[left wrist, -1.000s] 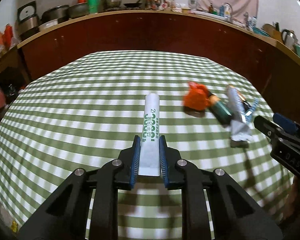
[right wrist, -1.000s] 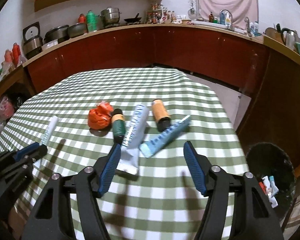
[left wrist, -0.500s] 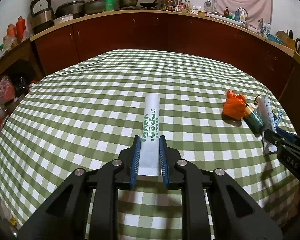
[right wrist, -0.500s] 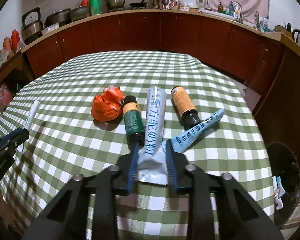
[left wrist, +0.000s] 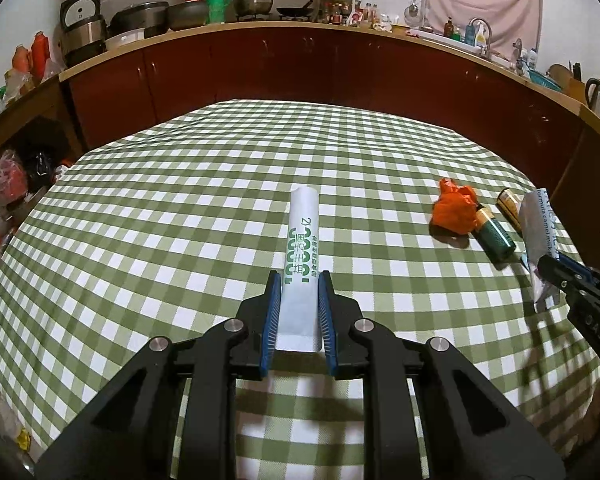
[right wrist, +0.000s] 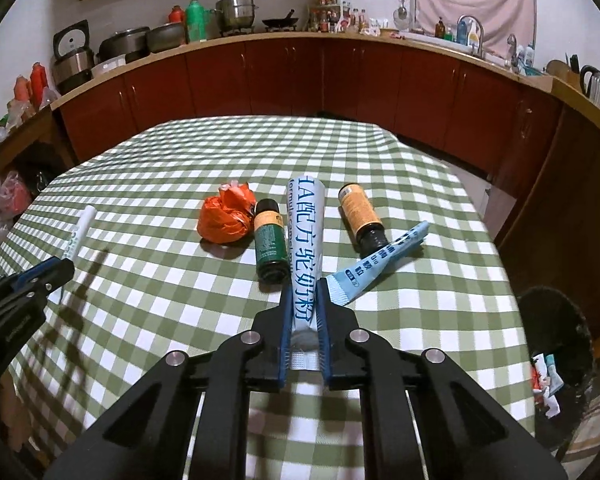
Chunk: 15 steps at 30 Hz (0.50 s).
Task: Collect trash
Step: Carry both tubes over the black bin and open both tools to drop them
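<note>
now the left gripper (left wrist: 299,280) squeezes a white packet (left wrist: 302,240), and the right gripper (right wrist: 302,292) fingers have just closed tight on a silver packet (right wrist: 306,240).

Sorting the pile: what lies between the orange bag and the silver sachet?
The green bottle, lying between orange bag and silver sachet, in the right wrist view.

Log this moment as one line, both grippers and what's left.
left gripper: shut on white sachet | right gripper: shut on blue-print sachet | remaining: orange bag, two bottles
</note>
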Available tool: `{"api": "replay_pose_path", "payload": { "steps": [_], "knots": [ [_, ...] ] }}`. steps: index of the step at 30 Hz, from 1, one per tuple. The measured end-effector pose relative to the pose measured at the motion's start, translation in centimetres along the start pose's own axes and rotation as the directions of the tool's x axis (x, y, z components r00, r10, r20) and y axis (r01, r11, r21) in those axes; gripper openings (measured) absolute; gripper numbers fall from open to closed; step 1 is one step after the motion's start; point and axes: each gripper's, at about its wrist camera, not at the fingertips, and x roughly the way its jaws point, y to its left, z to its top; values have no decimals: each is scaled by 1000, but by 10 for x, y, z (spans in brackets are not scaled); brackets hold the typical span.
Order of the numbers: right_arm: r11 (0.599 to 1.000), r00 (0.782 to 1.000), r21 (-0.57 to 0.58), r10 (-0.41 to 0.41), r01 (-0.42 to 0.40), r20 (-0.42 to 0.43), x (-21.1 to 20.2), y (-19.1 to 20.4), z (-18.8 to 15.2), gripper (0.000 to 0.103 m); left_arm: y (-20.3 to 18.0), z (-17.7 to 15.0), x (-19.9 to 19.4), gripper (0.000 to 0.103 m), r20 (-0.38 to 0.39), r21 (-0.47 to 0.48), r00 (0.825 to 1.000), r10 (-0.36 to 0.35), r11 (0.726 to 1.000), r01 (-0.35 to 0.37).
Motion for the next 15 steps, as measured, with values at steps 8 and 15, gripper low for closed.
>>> {"api": "replay_pose_path", "payload": {
  "steps": [8,15],
  "knots": [
    [1000,999,31,-8,7,32,-25,-16,-8,12,-21,-7,-16,19,13,21,999,-42,999,42],
    [997,998,69,-39,35,54,-40,-41,-17,12,-53,-10,-28,19,25,55,996,-90,995,89]
  ]
}}
